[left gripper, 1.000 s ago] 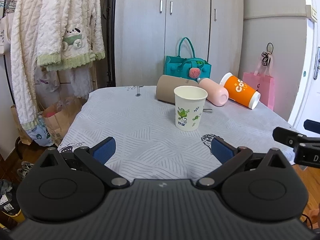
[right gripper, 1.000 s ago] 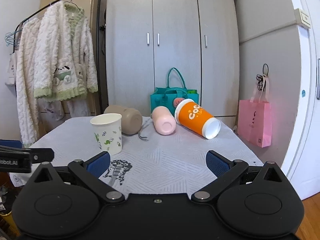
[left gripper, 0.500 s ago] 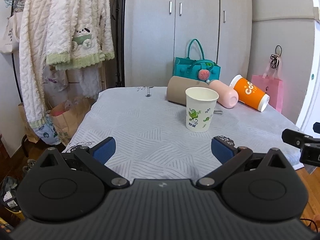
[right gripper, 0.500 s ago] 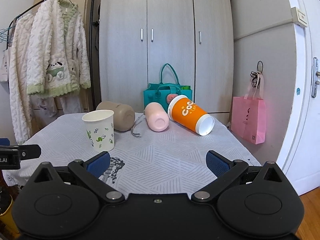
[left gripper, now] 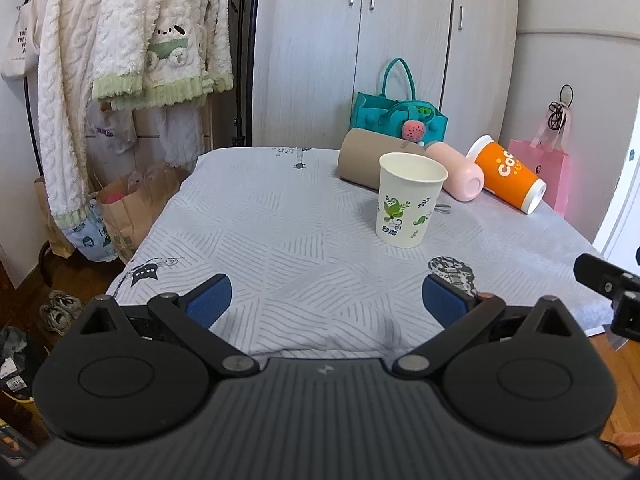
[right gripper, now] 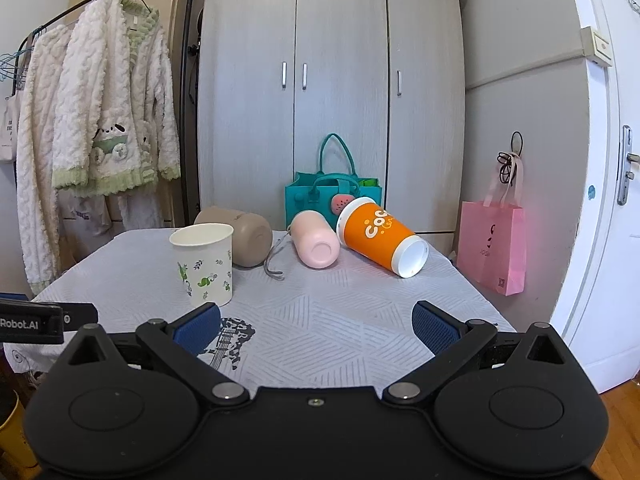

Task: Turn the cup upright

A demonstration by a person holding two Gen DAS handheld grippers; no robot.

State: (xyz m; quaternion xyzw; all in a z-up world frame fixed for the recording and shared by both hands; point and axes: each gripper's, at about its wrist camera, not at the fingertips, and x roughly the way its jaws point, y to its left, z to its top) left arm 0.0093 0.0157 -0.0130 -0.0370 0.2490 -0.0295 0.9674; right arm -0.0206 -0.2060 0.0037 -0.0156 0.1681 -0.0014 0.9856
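Note:
A white paper cup with green leaf prints (left gripper: 410,200) stands upright on the grey-clothed table (left gripper: 280,240); it also shows in the right wrist view (right gripper: 205,265). Behind it lie three cups on their sides: a tan one (left gripper: 360,162) (right gripper: 250,236), a pink one (left gripper: 460,176) (right gripper: 316,240) and an orange one with a white lid (left gripper: 508,176) (right gripper: 384,236). My left gripper (left gripper: 326,300) is open and empty near the table's front edge. My right gripper (right gripper: 316,328) is open and empty, also at the front edge.
A teal handbag (right gripper: 332,196) stands behind the lying cups, in front of a grey wardrobe (right gripper: 332,80). A clothes rack with a fluffy white robe (left gripper: 120,40) is at the left, paper bags (left gripper: 128,204) below it. A pink bag (right gripper: 492,248) hangs at the right.
Both grippers have pulled back from the table and risen a little; the cups look smaller and farther. Both stay open. The cups have not moved.

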